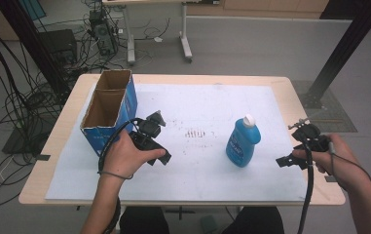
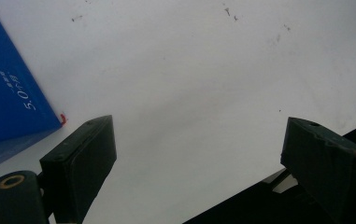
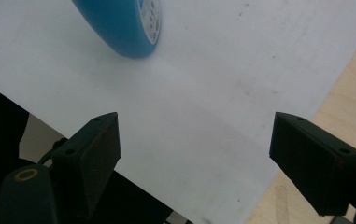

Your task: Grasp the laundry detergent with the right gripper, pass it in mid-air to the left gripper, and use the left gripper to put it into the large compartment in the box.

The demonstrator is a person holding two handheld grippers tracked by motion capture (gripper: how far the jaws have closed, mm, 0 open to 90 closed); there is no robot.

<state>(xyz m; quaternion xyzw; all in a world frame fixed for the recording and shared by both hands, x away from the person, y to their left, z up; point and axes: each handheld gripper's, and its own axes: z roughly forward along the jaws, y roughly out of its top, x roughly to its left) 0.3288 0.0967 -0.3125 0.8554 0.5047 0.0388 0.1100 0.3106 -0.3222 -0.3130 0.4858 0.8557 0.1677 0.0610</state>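
blue bottle (image 1: pixel 243 141) standing on the worktop (image 1: pixel 193 105), right gripper (image 1: pixel 287 160) nearby, left gripper (image 1: pixel 162 157) by the cardboard box (image 1: pixel 109 111), both wide open, nothing held

1. Left black two-jaw gripper (image 1: pixel 150 139): blocky matte body, flat rectangular jaw pads, a brass-ringed hole near the jaw base.
2. Right black two-jaw gripper (image 1: pixel 304 146): same build, small screw holes on its jaws.
3. A black cable trails from each.
4. Forearms bare, no sleeves.
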